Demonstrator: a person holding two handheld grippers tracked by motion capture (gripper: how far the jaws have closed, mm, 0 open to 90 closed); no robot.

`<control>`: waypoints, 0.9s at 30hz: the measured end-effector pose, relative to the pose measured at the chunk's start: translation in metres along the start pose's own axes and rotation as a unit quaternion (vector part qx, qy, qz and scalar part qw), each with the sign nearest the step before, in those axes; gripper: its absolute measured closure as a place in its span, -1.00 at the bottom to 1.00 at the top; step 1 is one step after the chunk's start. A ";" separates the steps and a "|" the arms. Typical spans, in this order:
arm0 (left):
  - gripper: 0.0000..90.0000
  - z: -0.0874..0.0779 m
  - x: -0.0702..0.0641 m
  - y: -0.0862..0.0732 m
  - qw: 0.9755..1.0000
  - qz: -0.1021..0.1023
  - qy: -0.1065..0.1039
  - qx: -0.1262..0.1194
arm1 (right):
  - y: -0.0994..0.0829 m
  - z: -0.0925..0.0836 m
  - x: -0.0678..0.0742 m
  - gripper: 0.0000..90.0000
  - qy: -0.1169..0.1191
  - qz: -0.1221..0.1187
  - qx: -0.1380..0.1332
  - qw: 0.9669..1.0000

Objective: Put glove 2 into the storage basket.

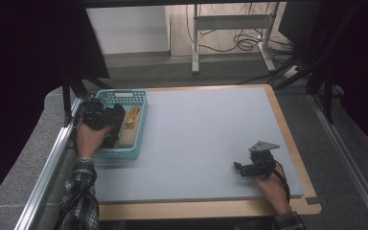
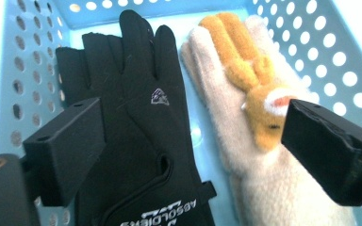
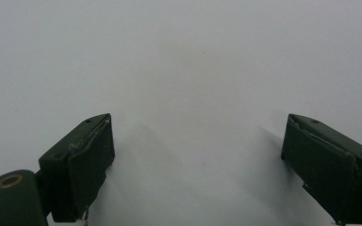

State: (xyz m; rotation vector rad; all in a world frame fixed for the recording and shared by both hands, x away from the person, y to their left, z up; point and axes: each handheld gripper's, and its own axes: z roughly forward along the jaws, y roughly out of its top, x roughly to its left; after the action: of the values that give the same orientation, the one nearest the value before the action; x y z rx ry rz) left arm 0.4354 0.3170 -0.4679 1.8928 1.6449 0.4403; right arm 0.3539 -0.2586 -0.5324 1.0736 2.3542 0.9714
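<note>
A: Report what is obscured

B: In the high view the left gripper (image 1: 98, 115) and the person's left hand (image 1: 90, 139) sit over the near-left part of the turquoise basket (image 1: 139, 129), so most of the black glove (image 1: 116, 115) is covered there. That gripper reads as a dark mass, and its jaw spacing cannot be judged from above. In the left gripper view the black glove (image 2: 141, 136) runs off the bottom edge at the cuff, where white lettering is cut short; the cream glove (image 2: 264, 188) also leaves the frame at the bottom

A: State of the left gripper

B: The left gripper (image 2: 193, 146) has its jaws wide apart, with nothing pressed between the pads. One jaw stands above the palm of the black glove and the other above the cream glove, beside its orange plush figure (image 2: 252, 89). Whether either jaw touches fabric cannot be told

A: Location of the gloves

B: Both lie flat inside the basket, side by side and touching, fingers toward its perforated far wall. The basket stands at the left edge of the grey mat (image 1: 206, 139)

A: State of the right gripper

B: The right gripper (image 1: 242, 167) rests near the mat's near-right corner, held by the right hand (image 1: 273, 187). In its own view the right gripper (image 3: 198, 155) has its jaws spread wide over bare mat, holding nothing
</note>
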 end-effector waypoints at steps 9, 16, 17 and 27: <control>-0.93 -0.014 0.003 -0.006 1.000 0.018 -0.009 -0.012 | 0.000 0.000 0.000 -0.78 0.000 0.000 0.000 1.000; -0.98 -0.021 -0.013 -0.006 0.998 0.053 -0.007 -0.017 | 0.000 0.000 0.000 -0.78 0.000 0.000 0.000 1.000; -0.99 -0.021 -0.014 -0.006 0.998 0.058 -0.008 -0.018 | 0.000 0.000 0.000 -0.78 0.000 0.000 0.000 1.000; -1.00 -0.027 -0.032 -0.010 0.996 0.081 -0.026 -0.023 | 0.000 0.000 0.000 -0.78 0.000 0.000 0.000 1.000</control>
State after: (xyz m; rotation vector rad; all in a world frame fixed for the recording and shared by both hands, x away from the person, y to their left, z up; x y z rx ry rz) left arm 0.4053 0.2924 -0.4496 1.9934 1.4418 0.4853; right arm 0.3539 -0.2585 -0.5323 1.0733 2.3541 0.9700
